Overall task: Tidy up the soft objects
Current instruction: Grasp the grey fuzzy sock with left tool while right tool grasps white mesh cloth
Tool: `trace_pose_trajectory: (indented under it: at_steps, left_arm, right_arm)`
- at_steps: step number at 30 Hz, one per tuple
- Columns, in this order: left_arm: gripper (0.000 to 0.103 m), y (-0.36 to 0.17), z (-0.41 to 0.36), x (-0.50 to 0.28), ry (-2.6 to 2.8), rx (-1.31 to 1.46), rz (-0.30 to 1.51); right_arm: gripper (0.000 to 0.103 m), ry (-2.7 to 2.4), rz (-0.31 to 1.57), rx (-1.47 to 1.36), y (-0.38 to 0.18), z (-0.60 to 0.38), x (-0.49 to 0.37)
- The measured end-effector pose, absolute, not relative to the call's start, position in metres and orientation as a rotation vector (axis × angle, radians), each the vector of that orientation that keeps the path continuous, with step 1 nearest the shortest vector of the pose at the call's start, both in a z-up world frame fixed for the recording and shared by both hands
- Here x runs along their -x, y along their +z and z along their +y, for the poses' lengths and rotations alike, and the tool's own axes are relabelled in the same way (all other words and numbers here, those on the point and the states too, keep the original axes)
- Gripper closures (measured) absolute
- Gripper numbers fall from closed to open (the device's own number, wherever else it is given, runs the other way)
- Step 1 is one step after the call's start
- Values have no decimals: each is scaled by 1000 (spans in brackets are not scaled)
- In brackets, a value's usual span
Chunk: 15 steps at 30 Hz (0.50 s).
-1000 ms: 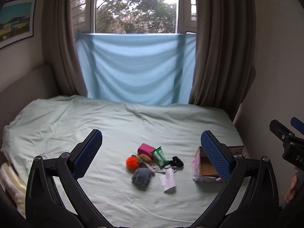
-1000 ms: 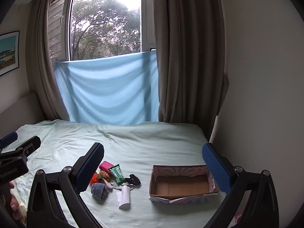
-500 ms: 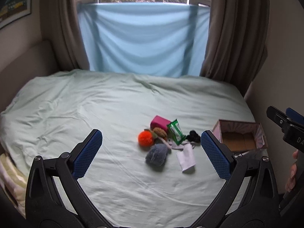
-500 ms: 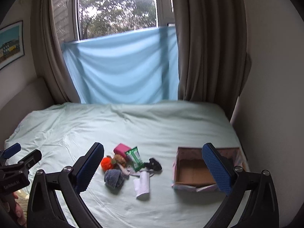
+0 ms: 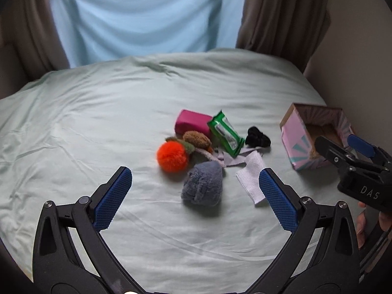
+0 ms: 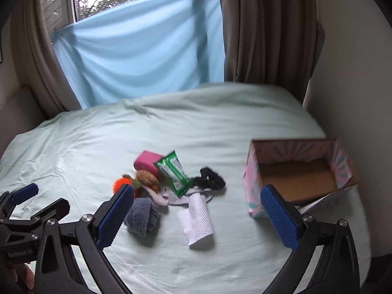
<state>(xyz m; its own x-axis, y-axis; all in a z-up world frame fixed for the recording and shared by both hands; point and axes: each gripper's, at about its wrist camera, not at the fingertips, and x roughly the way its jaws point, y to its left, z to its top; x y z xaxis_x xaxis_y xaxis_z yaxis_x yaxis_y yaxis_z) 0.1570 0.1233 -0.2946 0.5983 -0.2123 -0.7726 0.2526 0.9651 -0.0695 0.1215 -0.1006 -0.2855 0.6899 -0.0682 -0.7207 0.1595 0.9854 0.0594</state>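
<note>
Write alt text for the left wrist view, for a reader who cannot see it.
The open left hand-held gripper hangs above a grey fuzzy bundle at the near edge of a small pile on a pale green bed. The pile includes an orange pom-pom, pink block and green packet. An open patterned box sits right.

From the right wrist view we lose most of the orange pompom [image 6: 119, 185] behind our right gripper's left pad [image 6: 115, 216], which also covers the near edge of the grey plush [image 6: 144, 216]. The other pad [image 6: 279, 218] hides the box's [image 6: 297, 152] near corner at 3 o'clock. The left view cuts our right gripper [image 5: 355, 156] off at its 3 o'clock edge (jaws unreadable there). The green packet's [image 6: 174, 172] print is too blurred to read
</note>
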Motion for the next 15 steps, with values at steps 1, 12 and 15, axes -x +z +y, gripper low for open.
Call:
trace_pose_trajectory:
  at_steps: [1, 12, 15]
  left_arm:
    - [0, -310, 121, -163, -288, -52, 898]
    - [3, -441, 87, -204, -417, -109, 959]
    - [6, -461, 84, -214, -419, -108, 972]
  right_arm:
    - [1, -134, 808, -131, -302, -101, -126]
    - [31, -195, 919, -198, -449, -118, -152]
    - [34, -183, 926, -221, -471, -122, -158]
